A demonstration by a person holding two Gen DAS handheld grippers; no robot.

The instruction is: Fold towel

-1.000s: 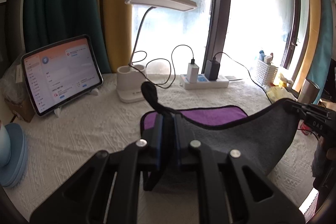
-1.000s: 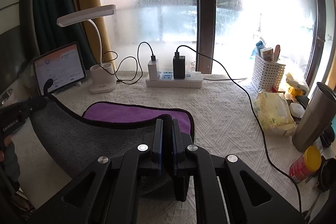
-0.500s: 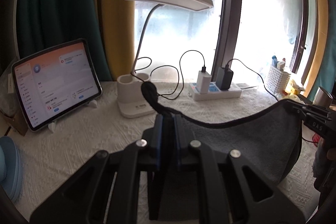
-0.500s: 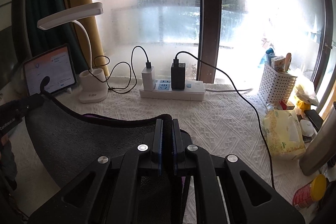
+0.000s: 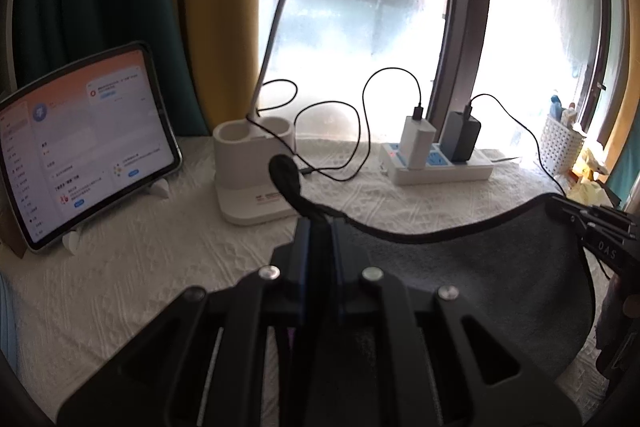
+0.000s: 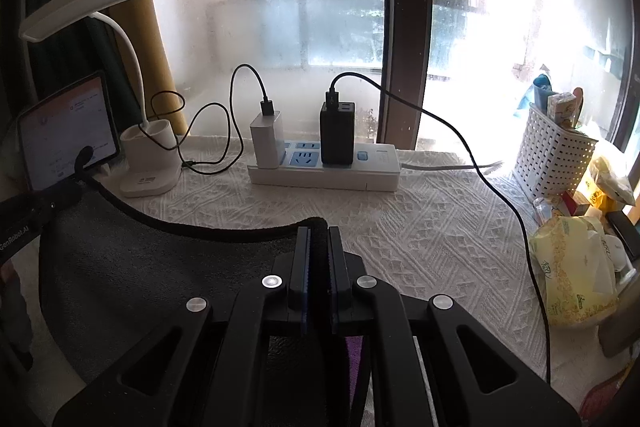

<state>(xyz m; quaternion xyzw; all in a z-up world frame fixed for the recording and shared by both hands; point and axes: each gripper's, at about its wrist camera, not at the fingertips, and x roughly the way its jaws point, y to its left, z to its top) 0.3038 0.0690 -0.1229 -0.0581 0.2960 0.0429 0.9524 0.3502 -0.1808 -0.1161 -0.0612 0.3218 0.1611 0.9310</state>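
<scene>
The towel is grey on the side facing me, with a black hem and a purple underside that shows only as a sliver. My left gripper is shut on its left corner, where a black hanging loop sticks up. My right gripper is shut on the right corner. The towel hangs stretched between them above the white tablecloth, its top hem sagging in a curve. Each gripper shows at the edge of the other's view, the right one and the left one.
Along the window stand a tablet on a stand, a white desk lamp base, and a power strip with two chargers and cables. A white basket, a tissue pack and small items sit at the right.
Both grippers have carried the towel's held edge forward toward the window. The purple side on the table is now covered by the grey side.
</scene>
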